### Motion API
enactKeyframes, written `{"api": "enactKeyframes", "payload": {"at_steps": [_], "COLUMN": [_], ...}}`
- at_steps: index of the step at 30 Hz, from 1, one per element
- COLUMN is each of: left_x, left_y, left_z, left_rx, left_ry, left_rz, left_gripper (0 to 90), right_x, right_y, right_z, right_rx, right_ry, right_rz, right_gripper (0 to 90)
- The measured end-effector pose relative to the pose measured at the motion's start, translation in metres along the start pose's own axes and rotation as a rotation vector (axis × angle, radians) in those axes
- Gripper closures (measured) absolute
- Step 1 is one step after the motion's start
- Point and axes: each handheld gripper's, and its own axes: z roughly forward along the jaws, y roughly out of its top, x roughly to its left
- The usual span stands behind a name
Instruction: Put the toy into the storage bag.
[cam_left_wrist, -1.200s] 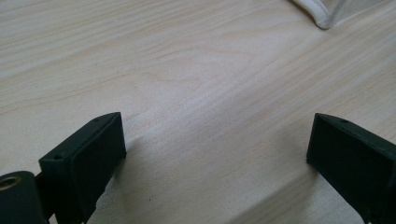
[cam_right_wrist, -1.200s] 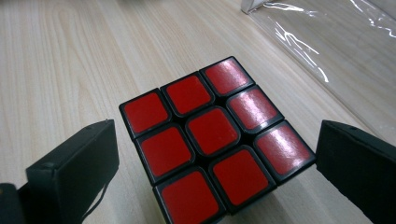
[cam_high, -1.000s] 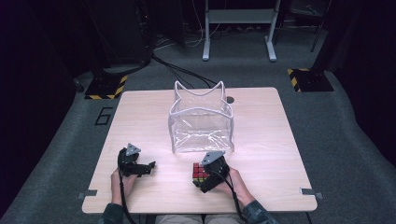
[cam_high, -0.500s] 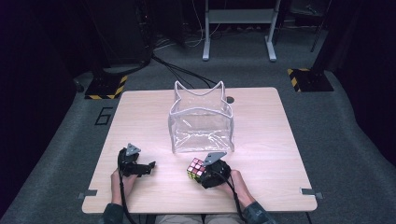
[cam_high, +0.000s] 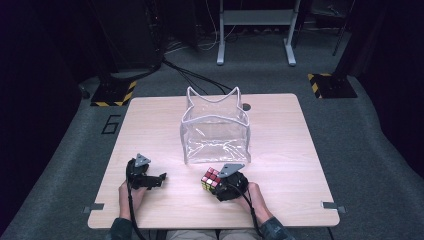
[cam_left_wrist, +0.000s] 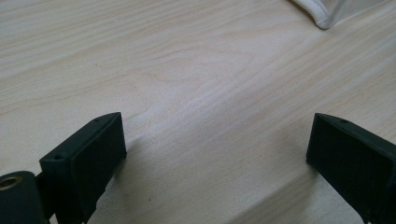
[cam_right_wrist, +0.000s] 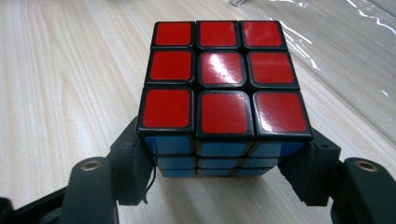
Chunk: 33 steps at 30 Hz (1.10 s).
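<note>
The Rubik's cube (cam_right_wrist: 219, 93), clamped between the right gripper (cam_high: 220, 184) jaws, has tilted red face up since a second ago, just before the empty clear bag (cam_high: 216, 127). The left gripper (cam_left_wrist: 215, 158) rests wide open, holding nothing, on the desk (cam_high: 300, 150).

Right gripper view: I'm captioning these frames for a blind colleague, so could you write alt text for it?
A puzzle cube with an all-red top face and a blue near side sits clamped between the right gripper's two black jaws, over a light wooden table. The clear plastic bag lies at the upper right.
</note>
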Motion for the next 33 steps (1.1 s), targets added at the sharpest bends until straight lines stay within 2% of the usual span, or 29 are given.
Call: {"api": "enactKeyframes", "payload": {"at_steps": [9,11,15,19,24,33], "left_x": [0.0,0.0,0.0,0.0,0.0,0.0], "left_y": [0.0,0.0,0.0,0.0,0.0,0.0], "left_z": [0.0,0.0,0.0,0.0,0.0,0.001], "left_rx": [0.0,-0.002,0.0,-0.001,0.0,-0.008], "left_ry": [0.001,-0.001,0.001,0.001,-0.002,0.001], "left_rz": [0.0,-0.001,0.001,0.002,-0.002,-0.008], "left_gripper": [4.4,4.4,4.4,4.4,4.4,4.4], "right_x": [-0.006,-0.006,-0.009,-0.012,-0.014,-0.021], "right_y": [-0.001,-0.001,0.0,0.001,0.004,0.008], "right_z": [-0.007,-0.01,-0.015,-0.021,-0.03,-0.04], "right_rx": [-0.009,-0.011,-0.025,-0.034,-0.044,-0.052], "right_ry": [-0.01,-0.012,-0.021,-0.033,-0.049,-0.072], "right_rz": [0.011,0.034,0.02,0.028,0.053,0.046], "right_gripper": [33.4,33.4,33.4,33.4,33.4,33.4]}}
